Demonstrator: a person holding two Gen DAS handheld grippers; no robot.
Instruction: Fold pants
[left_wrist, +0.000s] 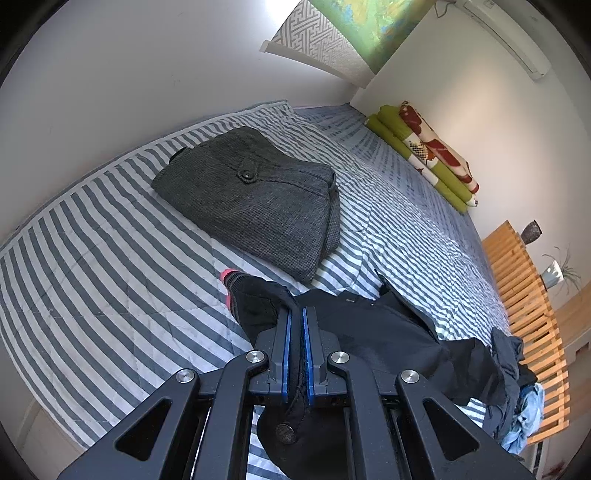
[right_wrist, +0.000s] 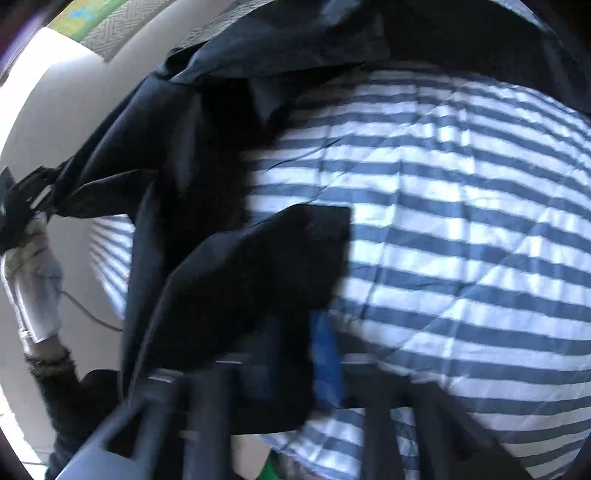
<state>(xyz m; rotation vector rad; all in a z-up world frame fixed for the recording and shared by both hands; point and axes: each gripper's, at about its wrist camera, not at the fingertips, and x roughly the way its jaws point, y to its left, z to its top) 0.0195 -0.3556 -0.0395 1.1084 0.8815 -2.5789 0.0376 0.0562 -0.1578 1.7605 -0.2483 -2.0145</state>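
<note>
Two hand-held grippers on one pair of black pants (left_wrist: 388, 332), which lies crumpled near the bed's (left_wrist: 110, 295) front edge, partly lifted off the striped cover. Left hand-held gripper (left_wrist: 296, 321): blue pads together, clamped on the waistband, metal button (left_wrist: 285, 432) hanging just below the jaws. From that grip the cloth runs away toward the bed's slatted side, so the long axis goes across me, left to right. Right hand-held gripper (right_wrist: 295, 354): picture blurred, but the jaws look drawn together with a flap of the black cloth (right_wrist: 258, 295) lying over them; pinched or merely draped, I cannot tell. Judgement: the right hand is nearer the loose leg end, so it must take hold there and draw the pants straight. Grey folded pants (left_wrist: 255, 192) sit well apart toward the far edge, already done. Spare clothes (left_wrist: 524, 413) heaped at the slatted side.
</note>
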